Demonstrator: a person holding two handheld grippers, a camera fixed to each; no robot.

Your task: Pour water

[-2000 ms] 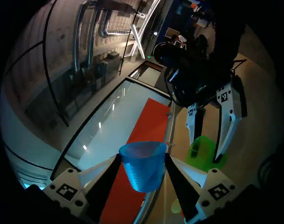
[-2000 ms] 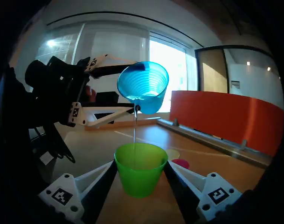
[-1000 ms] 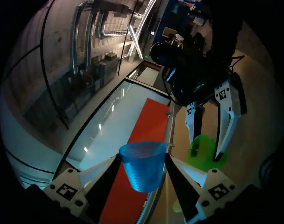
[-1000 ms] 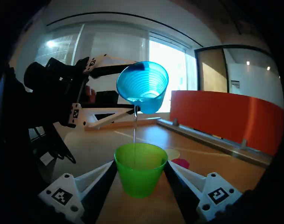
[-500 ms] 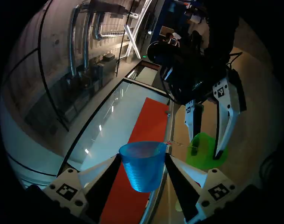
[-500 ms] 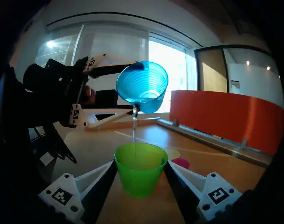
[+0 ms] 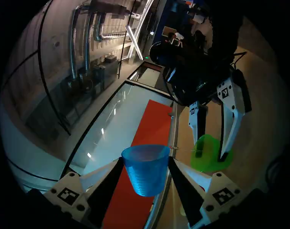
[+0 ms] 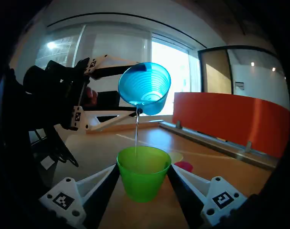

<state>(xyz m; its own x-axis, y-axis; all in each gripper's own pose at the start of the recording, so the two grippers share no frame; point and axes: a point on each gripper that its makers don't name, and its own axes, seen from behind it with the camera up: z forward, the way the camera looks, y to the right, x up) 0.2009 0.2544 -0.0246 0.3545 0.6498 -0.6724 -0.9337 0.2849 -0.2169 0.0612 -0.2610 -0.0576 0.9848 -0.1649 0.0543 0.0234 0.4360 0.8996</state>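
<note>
Left gripper view: my left gripper [image 7: 146, 161] is closed to cup width, both fingers pressing the blue cup [image 7: 146, 177] mid-wall. Thin plastic, light, prob. flexes, so squeeze gently.

Right gripper view: right gripper [image 8: 143, 165] clamps the upright green cup [image 8: 143, 183] under the water stream [image 8: 136, 128] from the tipped blue cup. No brand/text legible, just square markers [image 8: 62, 200].

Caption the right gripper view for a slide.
Left gripper tilts a blue cup, pouring a thin water stream into the green cup the right gripper holds.
</note>
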